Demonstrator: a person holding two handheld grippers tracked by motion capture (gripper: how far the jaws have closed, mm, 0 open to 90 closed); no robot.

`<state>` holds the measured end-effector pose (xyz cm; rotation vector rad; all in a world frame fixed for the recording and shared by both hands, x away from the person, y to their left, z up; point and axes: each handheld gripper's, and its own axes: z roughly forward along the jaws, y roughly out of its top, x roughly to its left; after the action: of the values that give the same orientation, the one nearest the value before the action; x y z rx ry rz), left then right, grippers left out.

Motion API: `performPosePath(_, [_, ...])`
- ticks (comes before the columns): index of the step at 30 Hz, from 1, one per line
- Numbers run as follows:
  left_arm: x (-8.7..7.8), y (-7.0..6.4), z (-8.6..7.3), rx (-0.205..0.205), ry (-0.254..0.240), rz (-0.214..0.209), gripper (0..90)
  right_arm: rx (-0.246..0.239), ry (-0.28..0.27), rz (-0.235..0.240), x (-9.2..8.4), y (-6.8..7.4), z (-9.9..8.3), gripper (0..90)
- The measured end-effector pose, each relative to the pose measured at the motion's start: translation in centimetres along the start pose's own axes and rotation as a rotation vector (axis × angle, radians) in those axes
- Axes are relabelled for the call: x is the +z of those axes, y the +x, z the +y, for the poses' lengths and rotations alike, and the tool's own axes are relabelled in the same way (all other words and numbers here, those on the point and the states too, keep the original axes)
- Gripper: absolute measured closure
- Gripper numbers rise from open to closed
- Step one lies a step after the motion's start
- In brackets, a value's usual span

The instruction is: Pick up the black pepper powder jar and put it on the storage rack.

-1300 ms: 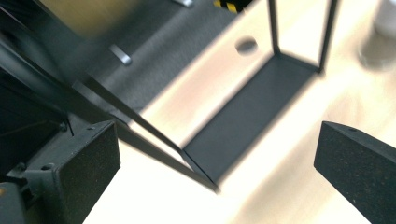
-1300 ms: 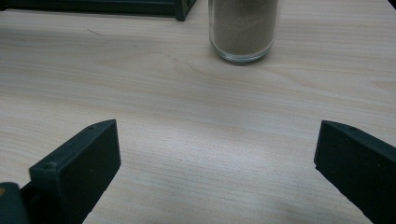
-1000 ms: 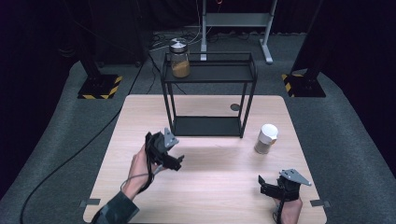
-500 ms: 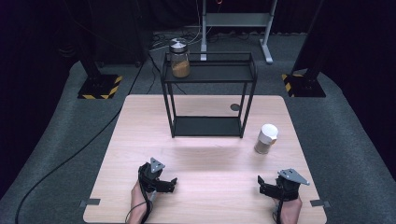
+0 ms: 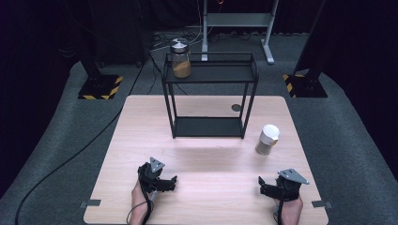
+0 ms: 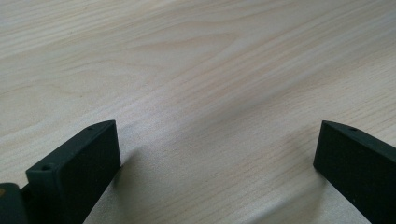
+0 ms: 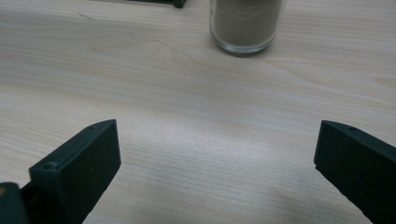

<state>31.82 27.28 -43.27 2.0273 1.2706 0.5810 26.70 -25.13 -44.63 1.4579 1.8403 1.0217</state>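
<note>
The round glass jar (image 5: pixel 268 139) with a white lid, filled with fine tan grains, stands upright near the desk's (image 5: pixel 206 197) right edge, just beside the black wire-frame rack (image 5: pixel 209 101). Near the front right corner, the right gripper (image 5: pixel 264 183) rests low on the pale wood grain, its flat black jaws spread wide and empty. The left gripper (image 5: pixel 171 183) sits near the front edge, left of centre, jaws likewise wide apart and holding nothing.
</note>
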Motion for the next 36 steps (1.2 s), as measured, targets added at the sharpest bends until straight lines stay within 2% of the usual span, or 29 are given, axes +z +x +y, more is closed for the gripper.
performPosePath(17, [-0.1, -0.6, -0.2, 0.016, -0.014, 0.024, 0.0, -0.006, 0.005, -0.017, 0.0, 0.3, 0.1, 0.0])
performPosePath(30, [-0.1, -0.5, -0.2, 0.012, -0.012, 0.018, 0.0, -0.007, -0.003, -0.040, 0.0, 0.8, 0.0, 0.0])
performPosePath(32, [0.0, -0.3, -0.1, 0.008, -0.006, 0.011, 0.0, -0.015, 0.001, -0.055, 0.1, 1.1, 0.1, 0.0])
performPosePath(34, [0.0, -0.3, -0.1, 0.009, -0.006, 0.011, 0.0, 0.004, -0.015, -0.061, 0.1, 1.0, 0.0, 0.0])
performPosePath(36, [-0.1, -0.3, -0.1, 0.011, -0.007, 0.012, 0.0, 0.029, -0.055, -0.041, 0.0, 0.5, -0.2, 0.0])
